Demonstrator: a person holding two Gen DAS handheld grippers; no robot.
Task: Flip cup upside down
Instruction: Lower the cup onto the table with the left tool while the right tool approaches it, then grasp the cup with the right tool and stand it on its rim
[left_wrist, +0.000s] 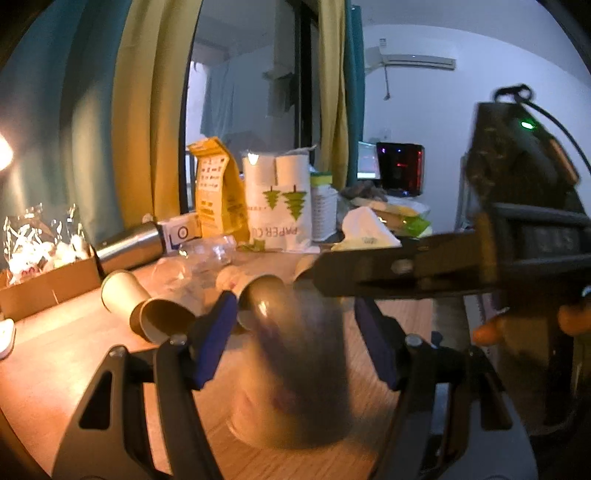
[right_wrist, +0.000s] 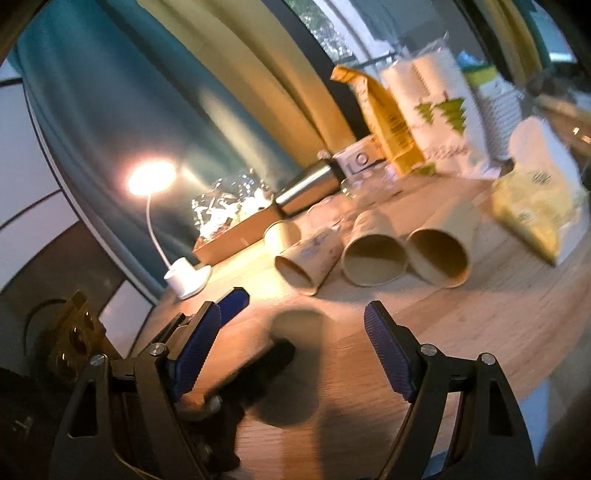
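In the left wrist view a blurred paper cup (left_wrist: 295, 354) stands upside down on the wooden table (left_wrist: 74, 350), wide rim down, between the fingers of my left gripper (left_wrist: 295, 332). The jaws are open and do not touch it. The right gripper's body (left_wrist: 517, 229) crosses the view at the right, above the cup. In the right wrist view my right gripper (right_wrist: 295, 332) is open and empty above the table (right_wrist: 461, 325); the same cup (right_wrist: 295, 354) is a dark blur below it. Several paper cups (right_wrist: 373, 254) lie on their sides beyond.
A lit desk lamp (right_wrist: 184, 277) stands at the table's left edge. A cardboard tray (left_wrist: 44, 284), a steel flask (left_wrist: 129, 247), a yellow bag (left_wrist: 218, 188), a paper-cup pack (left_wrist: 277, 199) and a tissue pack (right_wrist: 535, 199) line the back. Two cups (left_wrist: 147, 306) lie left.
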